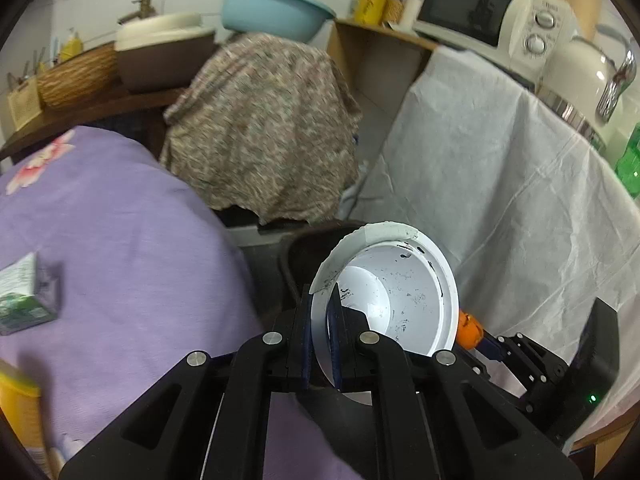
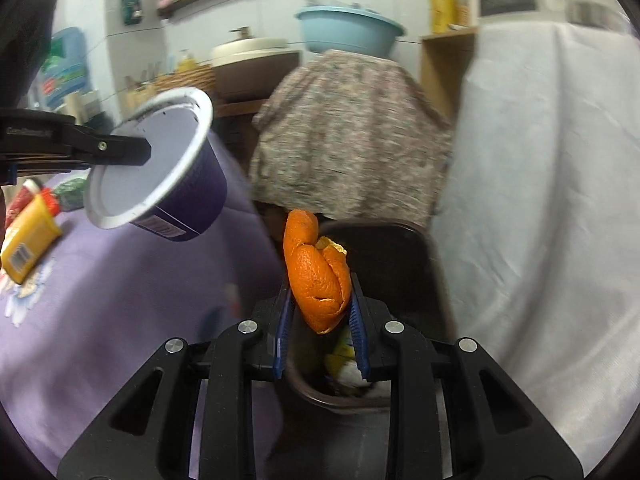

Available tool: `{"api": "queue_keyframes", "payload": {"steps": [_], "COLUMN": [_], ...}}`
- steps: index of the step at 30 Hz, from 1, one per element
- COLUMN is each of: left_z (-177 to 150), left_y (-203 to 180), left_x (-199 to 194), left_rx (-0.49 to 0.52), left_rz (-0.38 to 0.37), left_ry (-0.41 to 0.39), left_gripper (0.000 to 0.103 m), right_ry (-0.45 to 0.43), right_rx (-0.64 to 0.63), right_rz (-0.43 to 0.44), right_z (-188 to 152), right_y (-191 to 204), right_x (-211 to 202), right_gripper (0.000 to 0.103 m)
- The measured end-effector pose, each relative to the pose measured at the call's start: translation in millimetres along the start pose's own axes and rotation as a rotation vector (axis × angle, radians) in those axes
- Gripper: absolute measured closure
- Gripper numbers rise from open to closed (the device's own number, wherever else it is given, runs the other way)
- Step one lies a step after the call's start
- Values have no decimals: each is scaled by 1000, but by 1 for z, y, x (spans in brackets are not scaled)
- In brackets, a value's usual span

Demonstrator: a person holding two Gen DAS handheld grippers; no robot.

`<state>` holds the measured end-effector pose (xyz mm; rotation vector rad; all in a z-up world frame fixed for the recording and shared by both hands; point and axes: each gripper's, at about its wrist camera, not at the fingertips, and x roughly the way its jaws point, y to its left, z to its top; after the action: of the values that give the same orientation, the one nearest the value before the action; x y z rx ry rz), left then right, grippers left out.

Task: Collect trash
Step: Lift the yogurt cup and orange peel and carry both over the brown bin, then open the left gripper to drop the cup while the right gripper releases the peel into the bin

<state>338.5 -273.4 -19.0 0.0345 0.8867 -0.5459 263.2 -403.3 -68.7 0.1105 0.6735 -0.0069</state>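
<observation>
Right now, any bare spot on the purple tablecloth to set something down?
Yes: the purple floral tablecloth lies bare between its right-hand edge and the yellow carton. Its far left is crowded: the yellow carton, a red-capped item, and a green-and-white box.

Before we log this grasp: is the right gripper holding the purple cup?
No, the right gripper is closed on the orange peel.
</observation>
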Motion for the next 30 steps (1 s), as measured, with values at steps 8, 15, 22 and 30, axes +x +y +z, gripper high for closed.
{"api": "queue_keyframes", "payload": {"steps": [8,15,22,30], "left_z": [-6,-19,-31,-30], "left_y": [-37,-50,-53,-53], "left_x": [91,149,191,179], "left_rx": [22,56,50,59], "left_rz": [5,40,35,65], "left_ry": [160,263,358,307], "left_gripper": [95,95,95,49], "right_ry": [41,65,76,81], "right_rx": [107,162,174,157], "right_rz": [-59,-85,-85,-83], "right_z": [-36,-57,-68,-68], "right_y": [-48,-74,-80,-75], "right_x": [3,9,11,18], "right_gripper": [76,76,76,76]}}
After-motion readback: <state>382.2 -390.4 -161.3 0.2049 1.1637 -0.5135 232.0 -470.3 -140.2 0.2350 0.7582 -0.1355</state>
